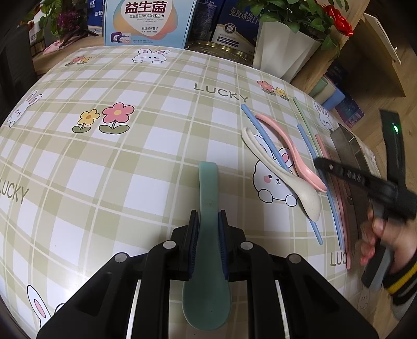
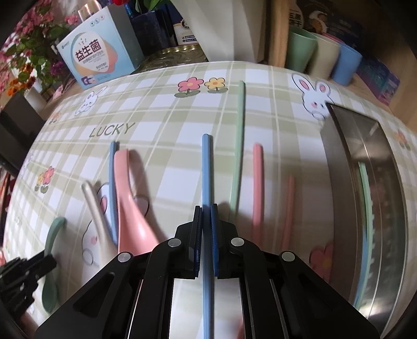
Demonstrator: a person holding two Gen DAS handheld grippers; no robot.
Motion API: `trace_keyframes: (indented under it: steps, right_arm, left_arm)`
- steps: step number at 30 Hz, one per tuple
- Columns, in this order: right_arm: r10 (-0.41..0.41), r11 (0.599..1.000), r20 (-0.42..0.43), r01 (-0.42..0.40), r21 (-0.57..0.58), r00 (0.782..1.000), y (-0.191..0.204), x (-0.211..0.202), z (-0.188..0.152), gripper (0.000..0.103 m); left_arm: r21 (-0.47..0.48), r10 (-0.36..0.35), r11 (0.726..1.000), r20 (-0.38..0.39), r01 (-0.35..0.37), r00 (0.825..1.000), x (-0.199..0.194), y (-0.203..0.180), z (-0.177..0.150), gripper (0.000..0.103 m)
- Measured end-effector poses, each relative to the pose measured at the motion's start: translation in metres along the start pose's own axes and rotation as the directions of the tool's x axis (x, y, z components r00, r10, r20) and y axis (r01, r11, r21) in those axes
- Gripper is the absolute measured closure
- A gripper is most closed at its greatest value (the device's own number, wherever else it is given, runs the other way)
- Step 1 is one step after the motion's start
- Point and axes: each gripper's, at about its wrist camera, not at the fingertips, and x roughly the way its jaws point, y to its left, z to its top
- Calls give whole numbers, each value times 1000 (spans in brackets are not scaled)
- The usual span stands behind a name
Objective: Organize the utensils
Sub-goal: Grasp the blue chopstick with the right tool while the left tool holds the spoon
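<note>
My left gripper (image 1: 208,216) is shut on the handle of a green spoon (image 1: 207,187), bowl end toward the camera, just above the checked tablecloth (image 1: 117,169). My right gripper (image 2: 206,208) is shut on a blue chopstick (image 2: 206,169) that lies lengthwise between the pads. A pink spoon (image 2: 127,195), a white spoon (image 2: 96,208) and a second blue chopstick (image 2: 112,182) lie to its left. A green chopstick (image 2: 239,143) and a pink chopstick (image 2: 258,182) lie to its right. In the left wrist view the right gripper (image 1: 322,165) comes in from the right, held by a hand (image 1: 378,234).
A steel tray (image 2: 338,146) sits at the table's right edge with a green chopstick (image 2: 365,187) inside. Pastel cups (image 2: 302,49) stand behind it. A blue box (image 1: 149,20), a white plant pot (image 1: 284,49) and a gold tin lid (image 1: 221,50) line the far edge.
</note>
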Motion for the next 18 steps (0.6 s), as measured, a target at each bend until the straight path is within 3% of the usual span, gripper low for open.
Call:
trace_keyframes:
  steps: [11,18]
  right_arm:
    - [64,998,25,-64,-10,998,-6,-35,-62,97]
    - [38,995,47,-34,-95,998,1,-50,-92,97]
  left_arm:
    - [14,13,1000,-5,-12,1000,1,-3,-5,88]
    - [37,32,999,5,-32,999,-2,-8,-12,88]
